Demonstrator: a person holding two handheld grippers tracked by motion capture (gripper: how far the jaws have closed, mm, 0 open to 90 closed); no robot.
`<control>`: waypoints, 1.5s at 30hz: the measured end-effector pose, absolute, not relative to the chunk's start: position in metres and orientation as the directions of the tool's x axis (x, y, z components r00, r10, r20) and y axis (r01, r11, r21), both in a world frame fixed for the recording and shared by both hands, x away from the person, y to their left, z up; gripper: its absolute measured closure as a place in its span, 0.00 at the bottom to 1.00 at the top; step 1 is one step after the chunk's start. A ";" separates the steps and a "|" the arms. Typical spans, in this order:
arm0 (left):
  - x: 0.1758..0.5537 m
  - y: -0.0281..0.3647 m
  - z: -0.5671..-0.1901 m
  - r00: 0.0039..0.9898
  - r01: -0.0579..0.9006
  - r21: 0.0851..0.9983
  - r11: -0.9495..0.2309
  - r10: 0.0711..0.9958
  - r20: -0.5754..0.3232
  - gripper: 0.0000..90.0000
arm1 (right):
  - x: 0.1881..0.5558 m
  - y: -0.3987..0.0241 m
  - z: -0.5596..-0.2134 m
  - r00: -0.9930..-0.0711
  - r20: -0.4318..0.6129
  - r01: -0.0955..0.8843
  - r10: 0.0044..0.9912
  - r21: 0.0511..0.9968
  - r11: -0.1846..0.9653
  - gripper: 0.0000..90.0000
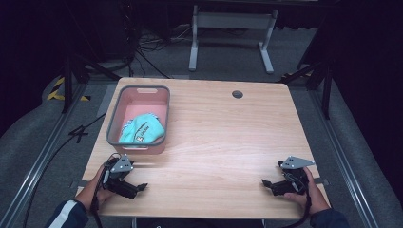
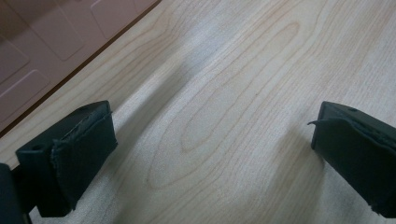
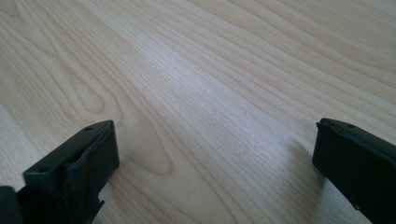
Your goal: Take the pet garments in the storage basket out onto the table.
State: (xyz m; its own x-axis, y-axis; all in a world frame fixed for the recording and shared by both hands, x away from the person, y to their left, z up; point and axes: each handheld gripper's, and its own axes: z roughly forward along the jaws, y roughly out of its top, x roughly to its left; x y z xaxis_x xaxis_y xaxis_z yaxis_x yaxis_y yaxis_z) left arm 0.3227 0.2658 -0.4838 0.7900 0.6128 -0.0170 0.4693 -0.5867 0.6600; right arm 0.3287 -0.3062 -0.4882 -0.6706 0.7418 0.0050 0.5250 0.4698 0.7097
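Observation:
A pink bin with a grey rim (image 1: 112, 115) stands on the wooden table (image 1: 223, 133) at the left, holding a folded teal cloth (image 1: 142, 130). My left gripper (image 1: 138, 187) rests near the table's front left corner, just in front of the bin, held by a hand. It is open, its jaws wide apart over bare wood (image 2: 210, 140). My right gripper (image 1: 267, 184) lies near the front right edge, also open with nothing between its jaws (image 3: 215, 149). The two grippers point toward each other.
The pink bin's wall (image 2: 42, 51) shows at the upper left of the left gripper view. A dark cable hole (image 1: 237, 94) sits at the table's far side. Beyond the table stand a white frame (image 1: 233, 28), cables and dark stands on grey floor.

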 end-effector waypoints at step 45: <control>0.311 0.278 -0.435 0.806 0.434 0.667 -0.606 0.592 0.013 0.26 | 0.329 -0.306 -0.488 -0.670 0.005 0.526 0.742 0.710 0.470 0.01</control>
State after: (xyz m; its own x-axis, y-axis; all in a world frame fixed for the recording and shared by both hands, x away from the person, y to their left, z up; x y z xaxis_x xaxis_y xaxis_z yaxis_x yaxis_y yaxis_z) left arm 0.3115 0.2784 -0.4349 0.8061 0.5917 0.0130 0.4341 -0.6060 0.6666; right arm 0.3287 -0.3061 -0.4881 -0.6700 0.7423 0.0050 0.5255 0.4695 0.7095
